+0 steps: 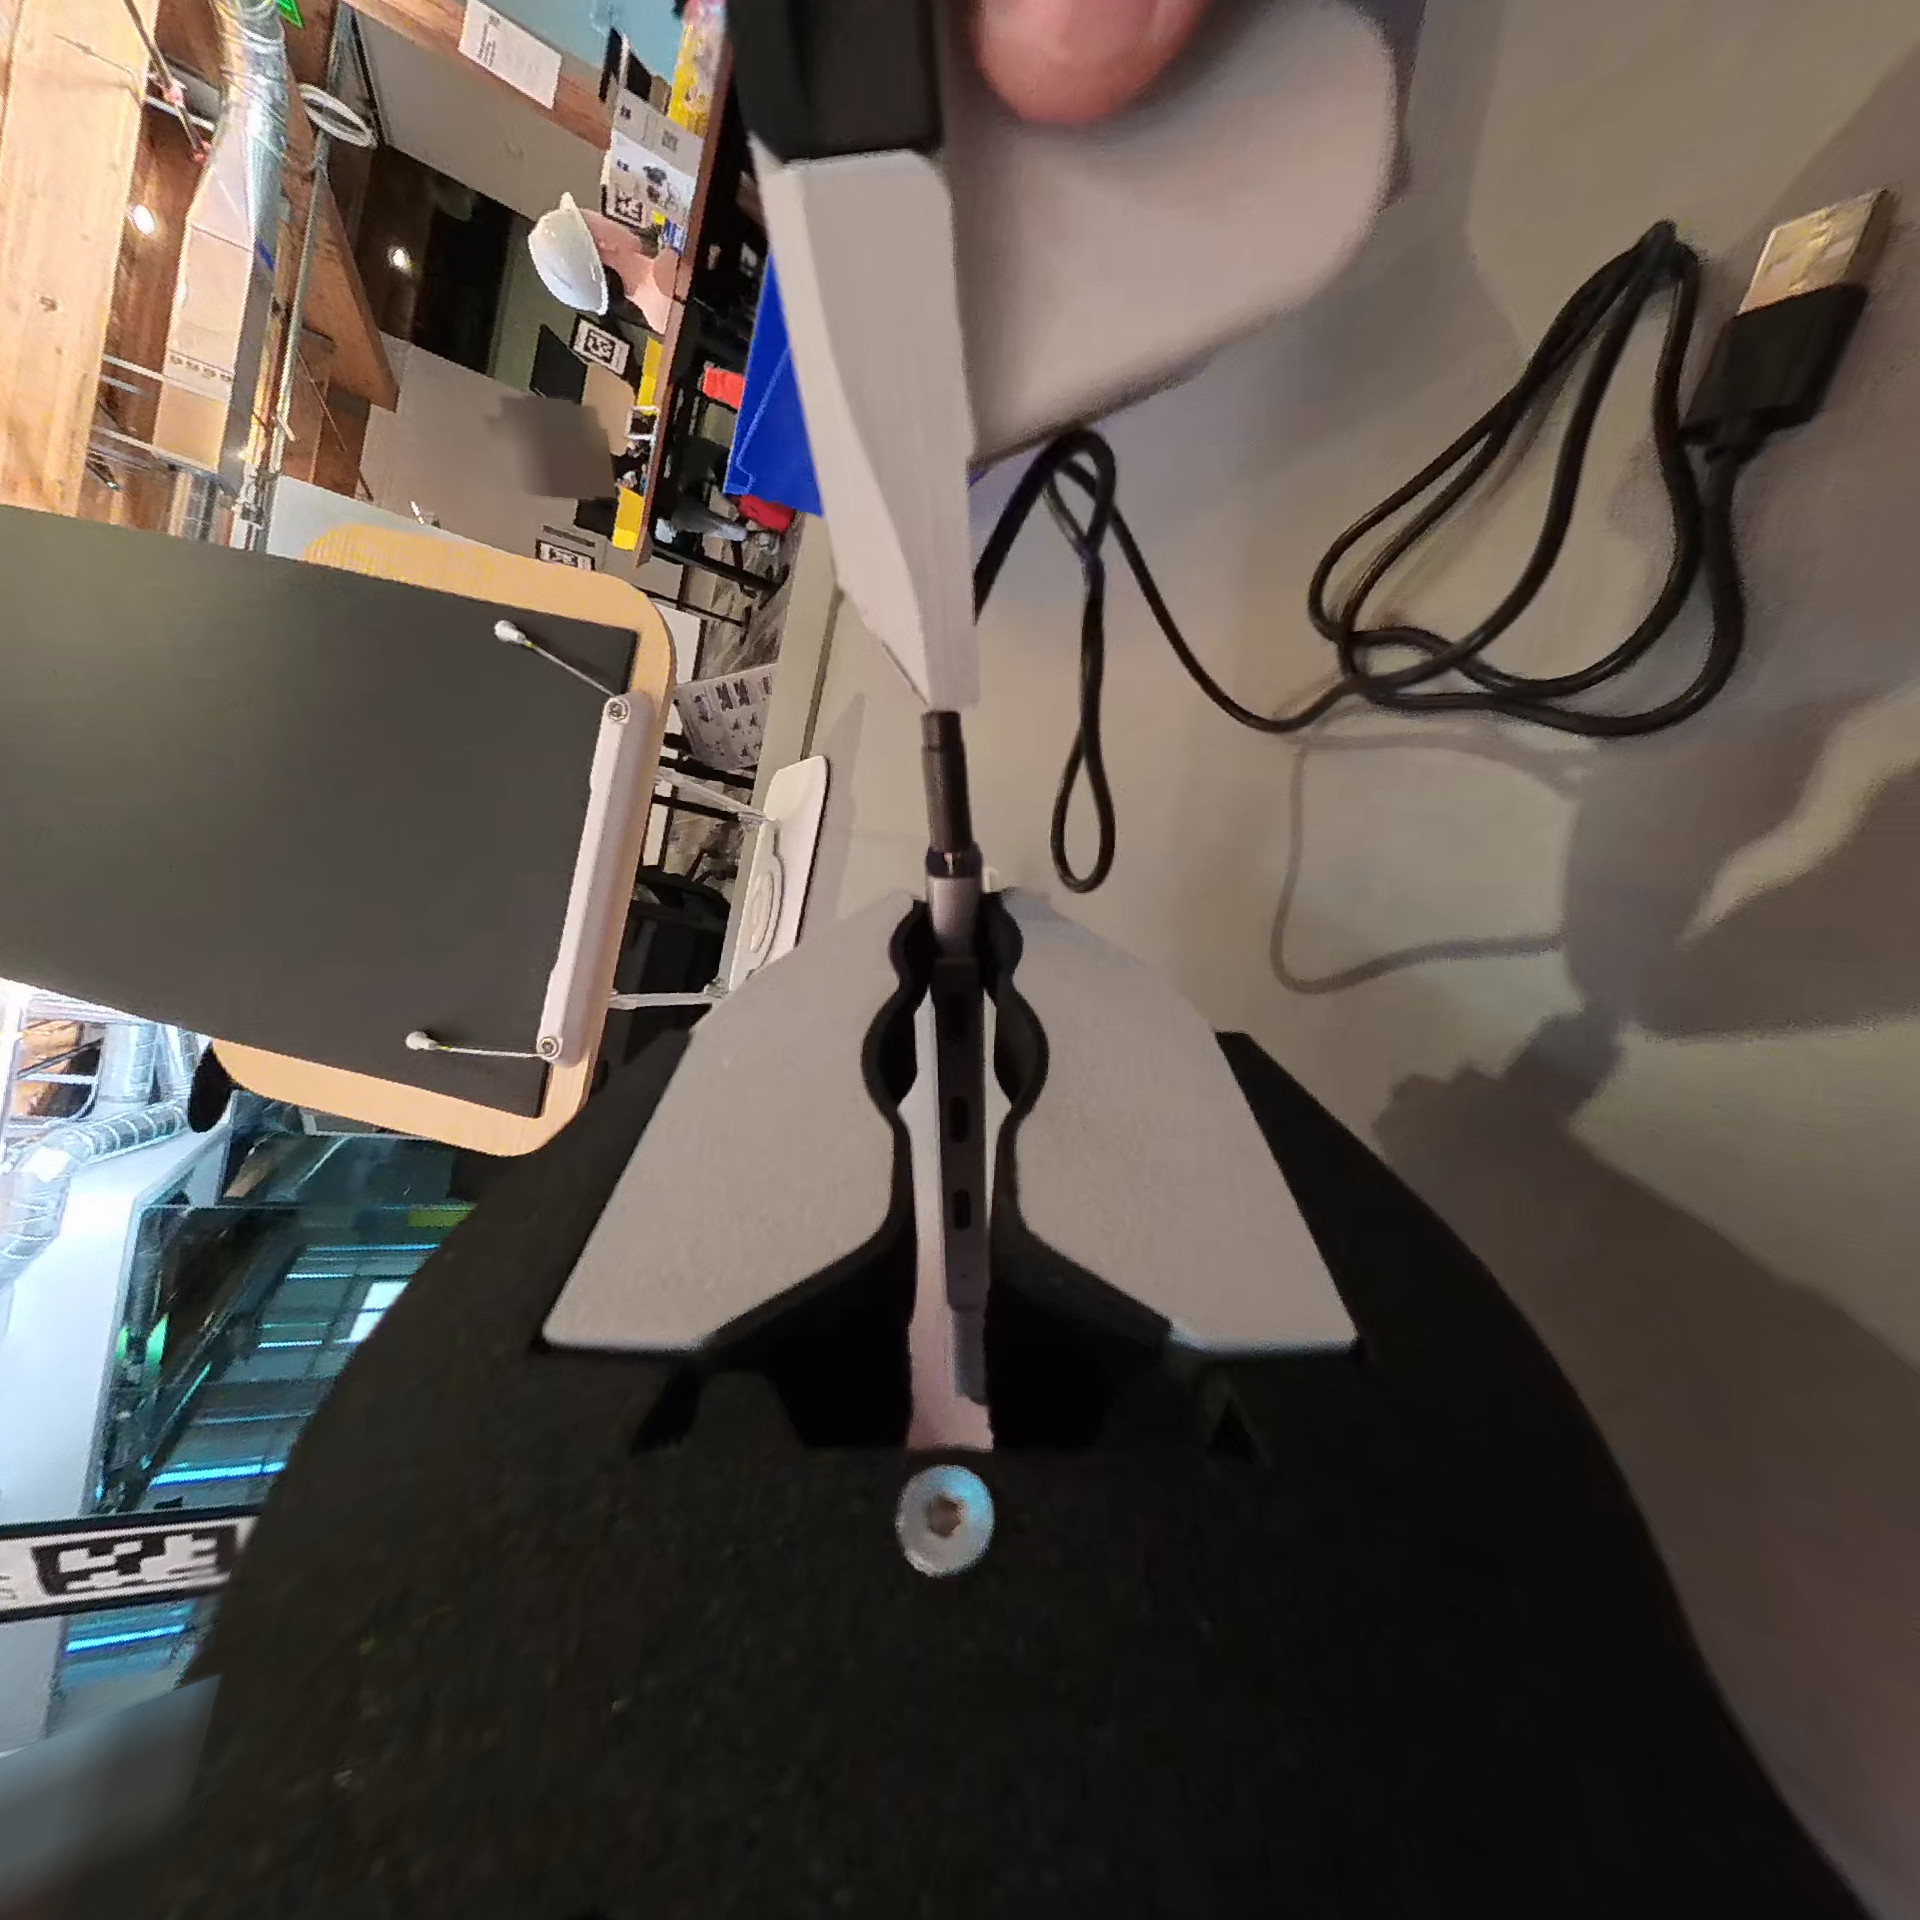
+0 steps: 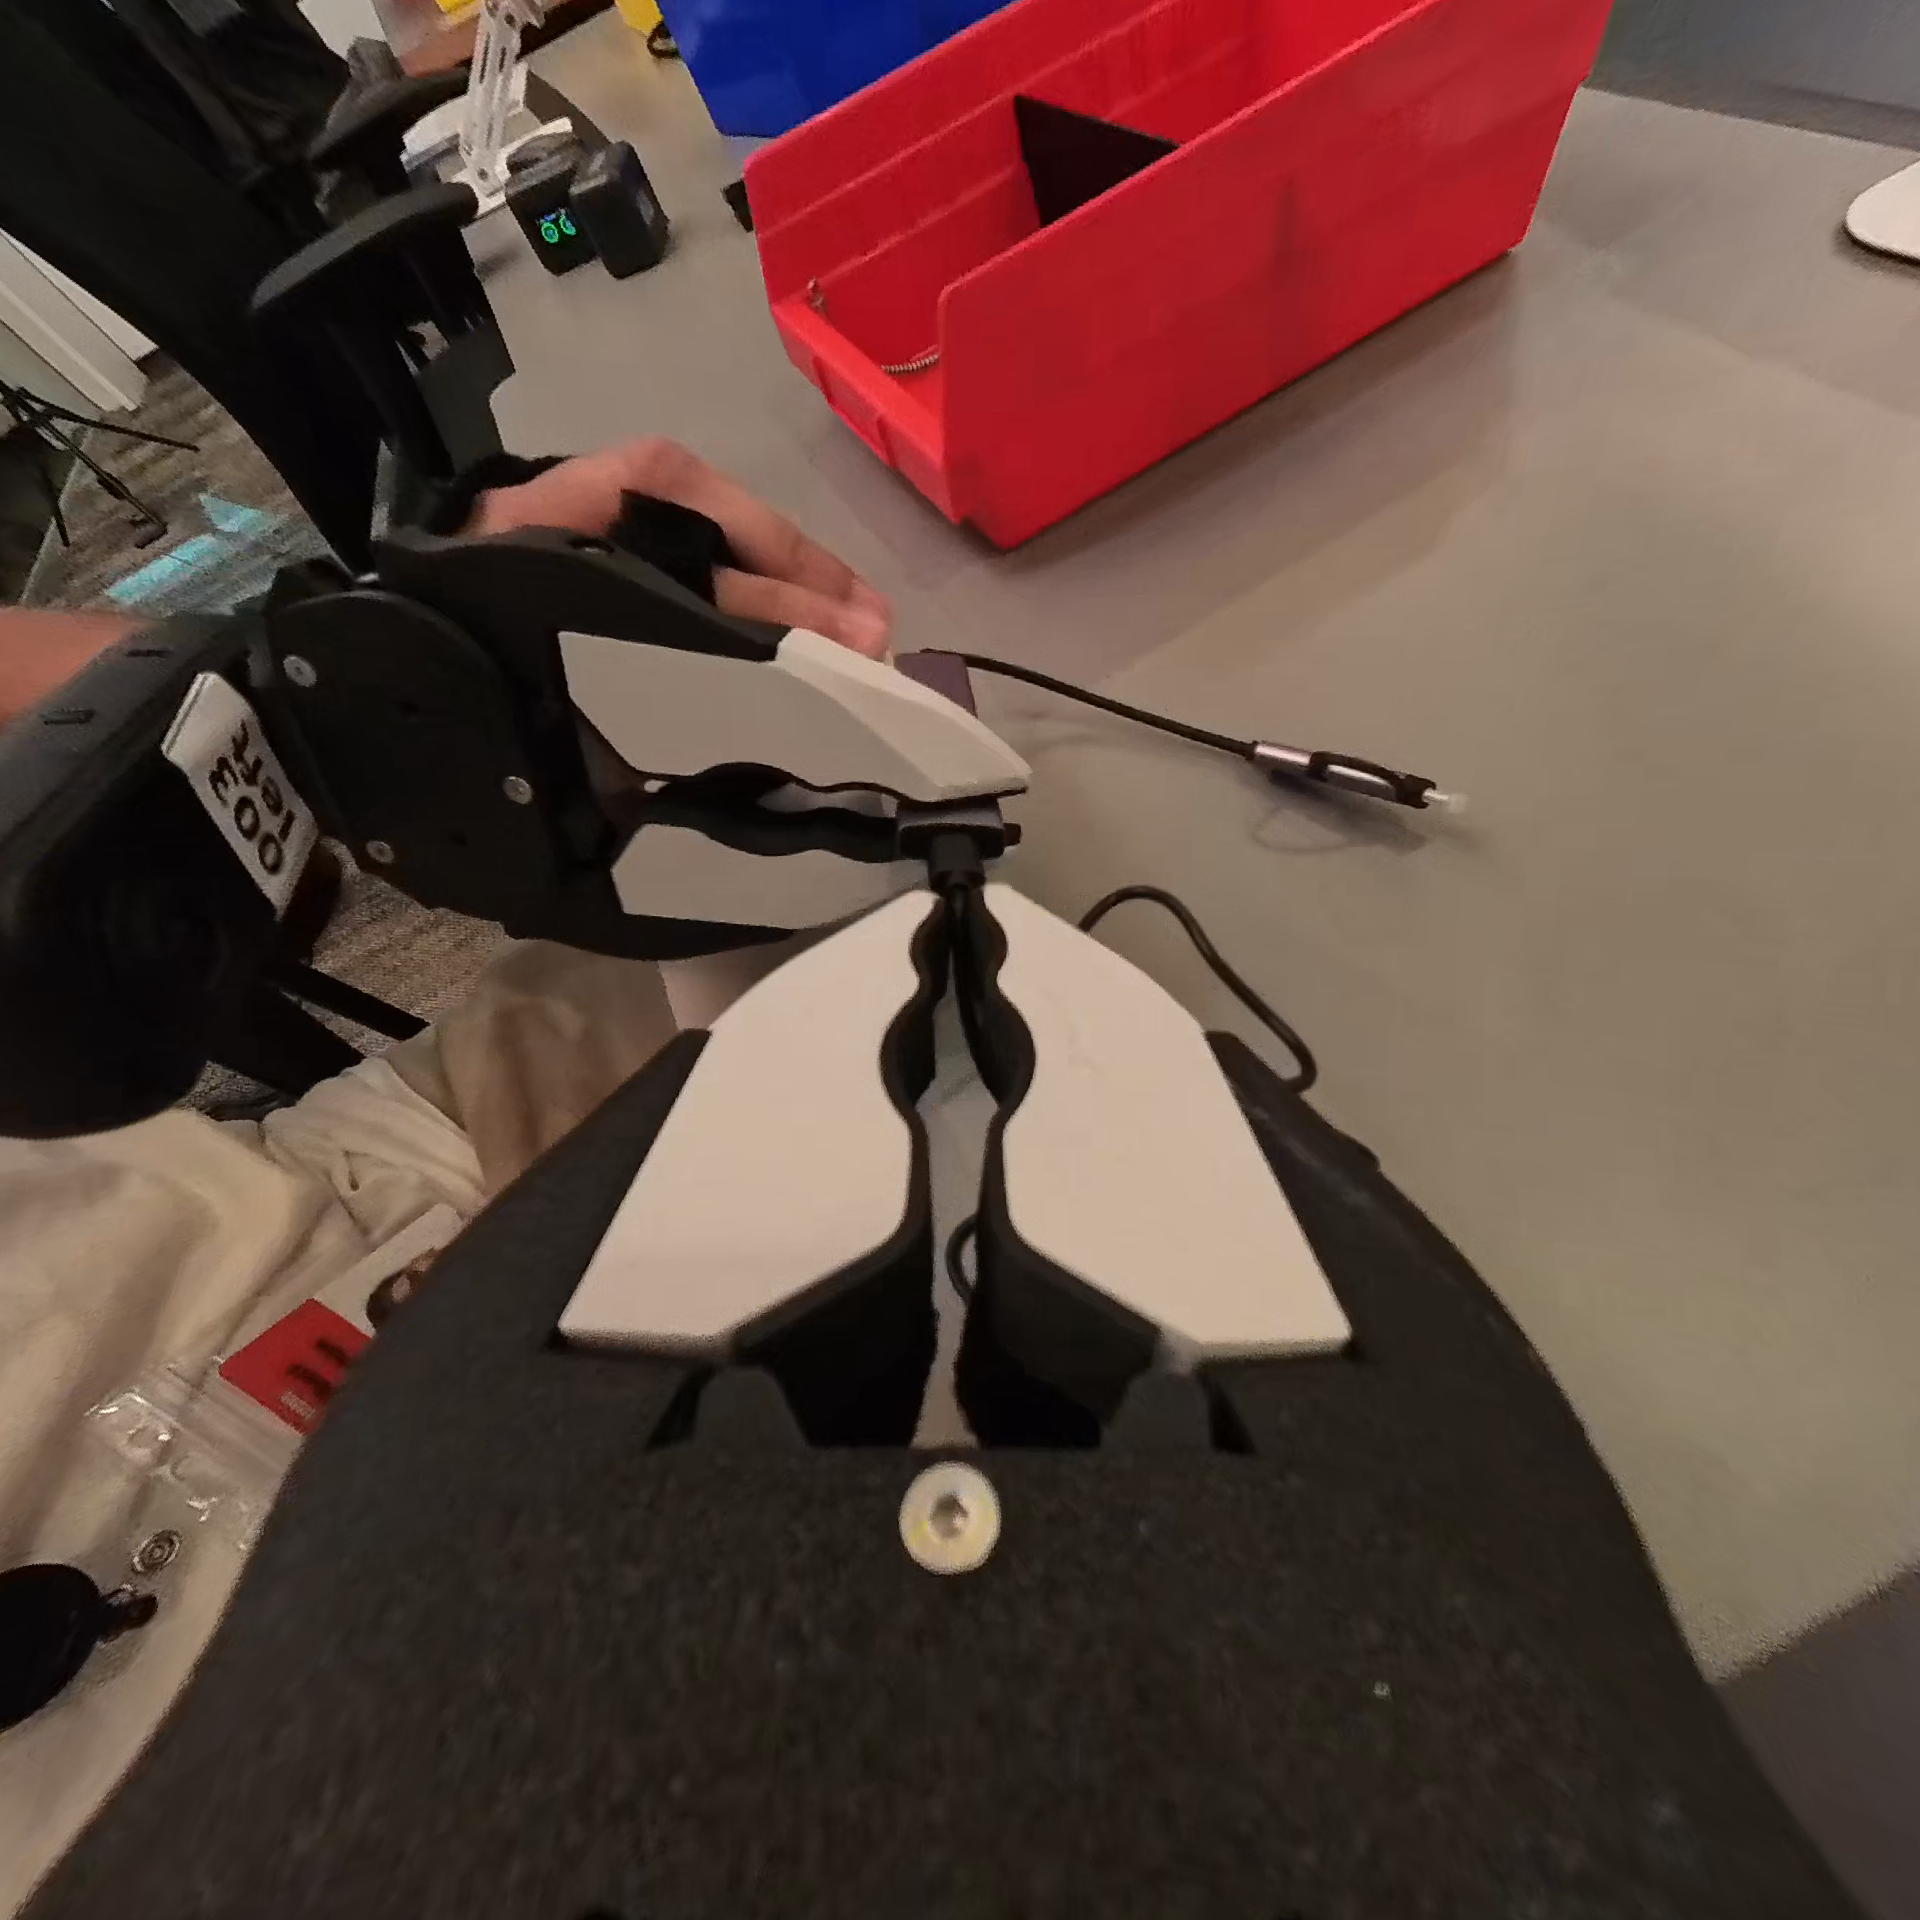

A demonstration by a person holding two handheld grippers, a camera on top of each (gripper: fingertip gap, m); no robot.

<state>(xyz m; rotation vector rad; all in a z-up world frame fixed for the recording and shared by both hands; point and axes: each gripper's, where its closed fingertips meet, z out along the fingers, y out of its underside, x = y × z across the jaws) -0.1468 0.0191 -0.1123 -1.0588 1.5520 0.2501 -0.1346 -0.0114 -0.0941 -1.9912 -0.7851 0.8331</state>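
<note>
My left gripper [image 1: 956, 920] is shut on a slim grey USB hub [image 1: 961, 1101], which has small ports along its edge and sticks out past the fingertips. My right gripper [image 1: 940, 696] comes in from the top, shut on a black plug [image 1: 945, 774] that meets the hub's end; how deep it sits is hidden. In the right wrist view my right gripper [image 2: 961, 912] pinches the black cable [image 2: 971, 1003] just behind that plug [image 2: 954, 847]. The left gripper [image 2: 982, 805] reaches in from the left with the hub [image 2: 935, 670]. The hub's own lead [image 2: 1143, 719] trails right across the grey table.
The black cable's coil [image 1: 1507, 582] and its USB-A plug [image 1: 1787, 301] lie on the table. A red bin [image 2: 1143, 312] with a black divider stands behind, with a blue bin [image 2: 790, 52] beyond it. A black office chair [image 2: 364, 312] and two small black devices [image 2: 587, 218] are at the left.
</note>
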